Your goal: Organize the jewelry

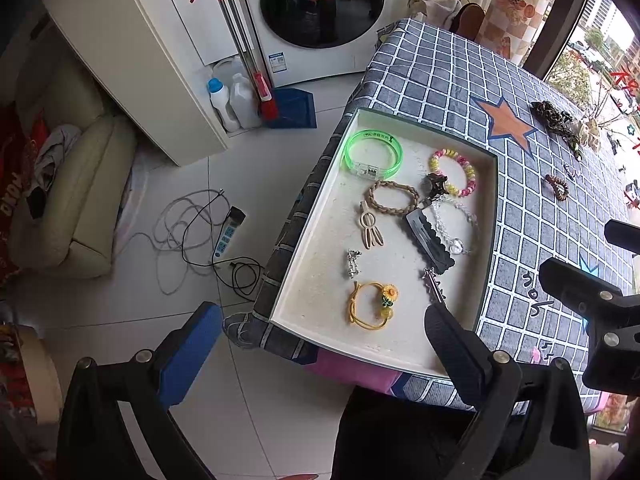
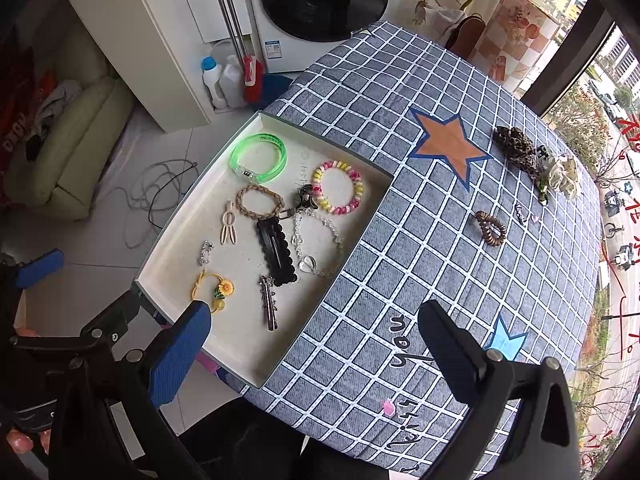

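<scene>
Since most pieces already lie in the tray (image 2: 264,120), your right gripper (image 2: 316,340) and left gripper (image 1: 324,328) hang wide open and empty, probably readying for the brown spiral tie (image 2: 491,227).

Bracelets and clips lie in the tray (image 2: 362,222) at the table's (image 2: 400,80) left edge; scrunchies (image 2: 516,152), perhaps, farther right.

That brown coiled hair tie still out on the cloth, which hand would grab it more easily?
Probably the right gripper: open, over the cloth, facing the brown hair tie. The left gripper hangs at the tray.
</scene>
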Demonstrator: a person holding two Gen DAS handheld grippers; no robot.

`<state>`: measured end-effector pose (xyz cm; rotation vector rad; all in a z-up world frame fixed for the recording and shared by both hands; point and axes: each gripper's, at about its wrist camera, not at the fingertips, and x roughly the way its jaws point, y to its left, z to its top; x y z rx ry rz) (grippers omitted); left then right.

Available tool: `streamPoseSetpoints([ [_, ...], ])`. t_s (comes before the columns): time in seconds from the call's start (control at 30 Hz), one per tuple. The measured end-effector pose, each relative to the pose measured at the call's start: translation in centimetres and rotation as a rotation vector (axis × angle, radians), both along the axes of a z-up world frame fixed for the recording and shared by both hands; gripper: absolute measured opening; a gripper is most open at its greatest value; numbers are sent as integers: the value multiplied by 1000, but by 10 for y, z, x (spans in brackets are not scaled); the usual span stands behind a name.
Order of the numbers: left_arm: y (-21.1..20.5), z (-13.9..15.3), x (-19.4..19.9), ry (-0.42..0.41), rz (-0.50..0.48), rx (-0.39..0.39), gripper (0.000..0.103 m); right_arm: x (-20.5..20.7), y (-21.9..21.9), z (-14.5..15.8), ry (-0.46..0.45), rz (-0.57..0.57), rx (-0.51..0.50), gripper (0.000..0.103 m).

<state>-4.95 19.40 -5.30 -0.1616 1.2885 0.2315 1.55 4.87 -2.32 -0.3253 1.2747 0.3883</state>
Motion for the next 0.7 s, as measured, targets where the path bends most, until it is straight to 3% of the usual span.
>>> streamPoseSetpoints([
  [0.7, 2, 0, -2, 7, 6, 12, 103, -2, 0, -1, 0, 2, 0, 103],
])
